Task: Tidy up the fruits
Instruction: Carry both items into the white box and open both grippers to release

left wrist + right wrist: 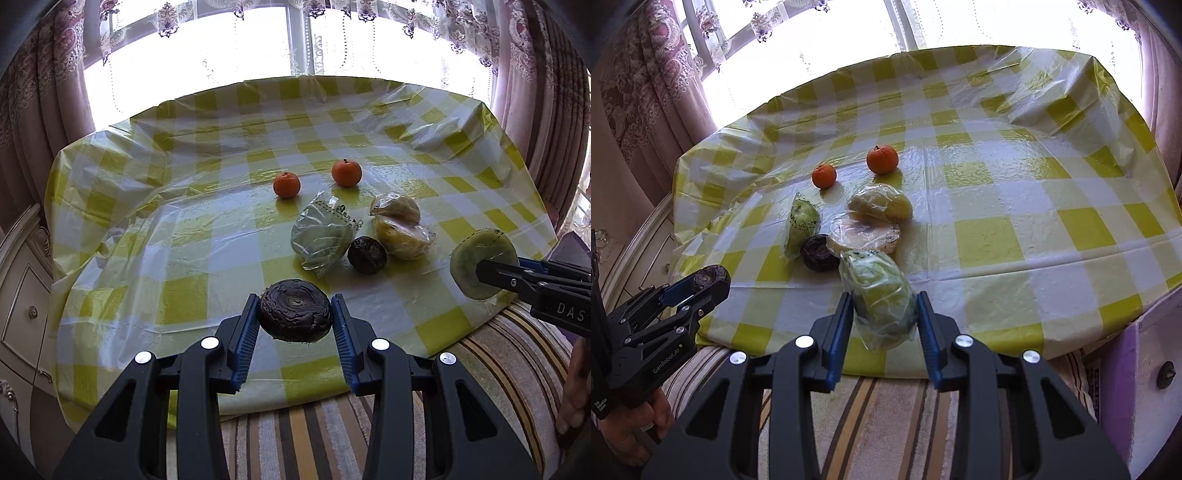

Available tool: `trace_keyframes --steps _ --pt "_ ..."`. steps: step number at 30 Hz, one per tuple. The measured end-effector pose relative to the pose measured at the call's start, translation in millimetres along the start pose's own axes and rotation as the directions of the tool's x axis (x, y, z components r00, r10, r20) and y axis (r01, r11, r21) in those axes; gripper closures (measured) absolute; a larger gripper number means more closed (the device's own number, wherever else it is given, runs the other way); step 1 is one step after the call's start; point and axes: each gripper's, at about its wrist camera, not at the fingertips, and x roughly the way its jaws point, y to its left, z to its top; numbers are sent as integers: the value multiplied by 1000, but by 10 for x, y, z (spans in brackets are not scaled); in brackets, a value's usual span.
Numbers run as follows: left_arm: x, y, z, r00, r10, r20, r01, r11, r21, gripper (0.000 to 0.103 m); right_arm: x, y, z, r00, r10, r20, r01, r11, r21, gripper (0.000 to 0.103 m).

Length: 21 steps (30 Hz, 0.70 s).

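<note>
While the left gripper [295, 314] has its jaws clamped on a dark wrinkled fruit [294, 309] over the counter's [155, 229] near edge, the right gripper [884, 314] pinches a bagged green fruit [882, 295]. Remaining fruit clusters mid-counter; two oranges [286, 184] at 12 o'clock. Wide bare cloth toward 3 in the right view.

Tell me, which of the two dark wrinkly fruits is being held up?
The nearer dark fruit, clamped in the left gripper. The other dark fruit lies on the tablecloth among the bagged fruits.
</note>
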Motion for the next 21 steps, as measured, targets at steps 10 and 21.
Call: trace_keyframes --steps 10,21 --pt "-20 -695 145 989 -148 10 147 986 83 65 -464 -705 -83 995 -89 51 83 991 102 68" --pt "42 -1620 254 934 -354 -41 356 919 170 65 -855 -1495 -257 971 -234 45 222 956 192 68"
